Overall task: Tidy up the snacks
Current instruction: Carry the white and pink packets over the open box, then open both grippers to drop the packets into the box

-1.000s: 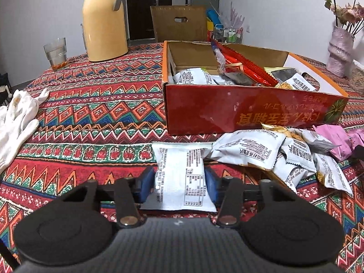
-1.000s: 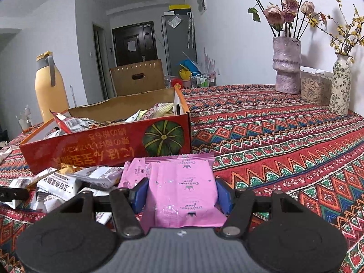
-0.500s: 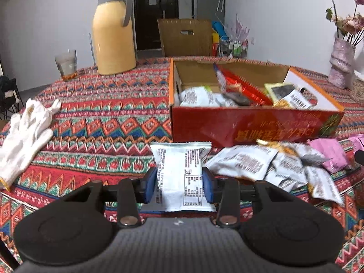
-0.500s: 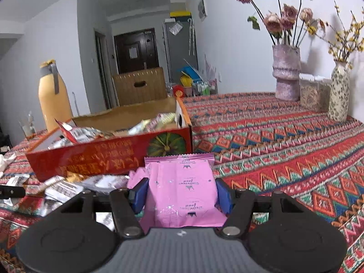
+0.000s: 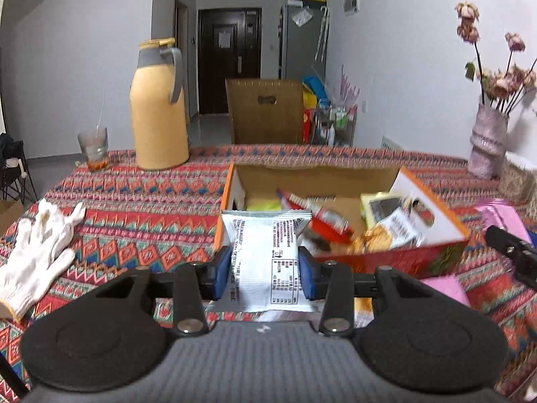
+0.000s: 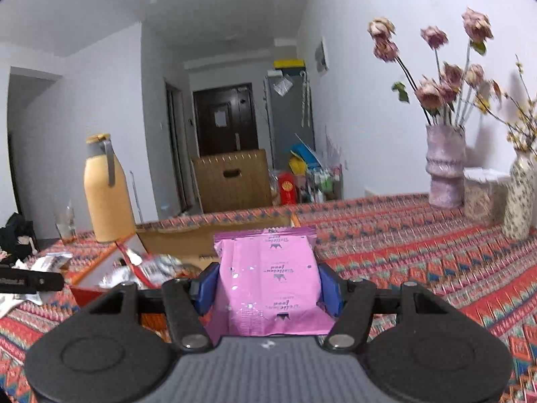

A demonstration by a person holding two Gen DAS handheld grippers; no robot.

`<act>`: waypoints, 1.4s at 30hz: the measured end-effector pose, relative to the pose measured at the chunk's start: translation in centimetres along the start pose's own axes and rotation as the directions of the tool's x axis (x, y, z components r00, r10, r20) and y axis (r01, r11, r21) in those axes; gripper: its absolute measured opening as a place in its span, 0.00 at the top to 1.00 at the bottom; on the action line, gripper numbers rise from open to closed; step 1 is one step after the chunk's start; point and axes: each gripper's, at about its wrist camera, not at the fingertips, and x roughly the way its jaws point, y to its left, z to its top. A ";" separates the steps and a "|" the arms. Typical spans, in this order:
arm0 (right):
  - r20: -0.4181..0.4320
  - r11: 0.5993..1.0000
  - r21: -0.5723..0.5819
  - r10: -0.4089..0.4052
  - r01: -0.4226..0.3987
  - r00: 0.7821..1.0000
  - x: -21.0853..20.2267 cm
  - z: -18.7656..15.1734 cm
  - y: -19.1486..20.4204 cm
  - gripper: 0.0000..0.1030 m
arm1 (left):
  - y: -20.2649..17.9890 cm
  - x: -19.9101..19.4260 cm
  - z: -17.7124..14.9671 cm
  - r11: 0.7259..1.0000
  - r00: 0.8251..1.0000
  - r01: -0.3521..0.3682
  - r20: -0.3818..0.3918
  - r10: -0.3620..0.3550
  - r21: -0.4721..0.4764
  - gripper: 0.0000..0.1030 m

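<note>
My left gripper (image 5: 265,268) is shut on a white snack packet (image 5: 265,255) with black print, held above the table in front of the red cardboard box (image 5: 396,258). Several snack packets lie inside that box. My right gripper (image 6: 266,285) is shut on a pink snack packet (image 6: 268,282), lifted over the table near the box (image 6: 174,238). The right gripper's tip (image 5: 510,248) and its pink packet (image 5: 500,215) show at the right edge of the left wrist view. Another pink packet (image 5: 443,285) lies on the cloth before the box.
A patterned tablecloth (image 5: 141,208) covers the table. A yellow thermos (image 5: 157,107), a glass (image 5: 93,147) and white gloves (image 5: 37,248) sit on the left. Flower vases (image 6: 444,164) and a clear container (image 6: 483,194) stand at the right. A brown box (image 5: 265,110) stands behind the table.
Both grippers have risen with their packets, so the box's inside now shows from above. The loose packets in front of the box have dropped out of the left wrist view.
</note>
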 end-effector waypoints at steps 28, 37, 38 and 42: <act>-0.089 0.998 -0.053 0.040 -0.045 0.995 14.0 1.9 2.7 0.41 | -2.1 11.0 5.0 0.997 0.998 -0.057 0.004 0.058 -0.053 0.60; -0.125 0.998 -0.061 0.023 -0.031 0.992 14.6 1.2 3.0 0.41 | -1.9 11.2 4.3 0.997 0.999 -0.048 -0.003 0.048 -0.057 0.55; -0.123 0.998 -0.057 0.029 -0.036 0.992 14.4 1.3 2.8 0.39 | -1.9 11.1 4.3 0.997 0.999 -0.046 0.003 0.046 -0.057 0.47; -0.079 0.999 -0.028 0.031 -0.034 0.996 13.4 1.5 2.2 0.08 | -2.1 10.1 4.3 0.996 0.996 -0.068 0.053 0.071 -0.057 0.09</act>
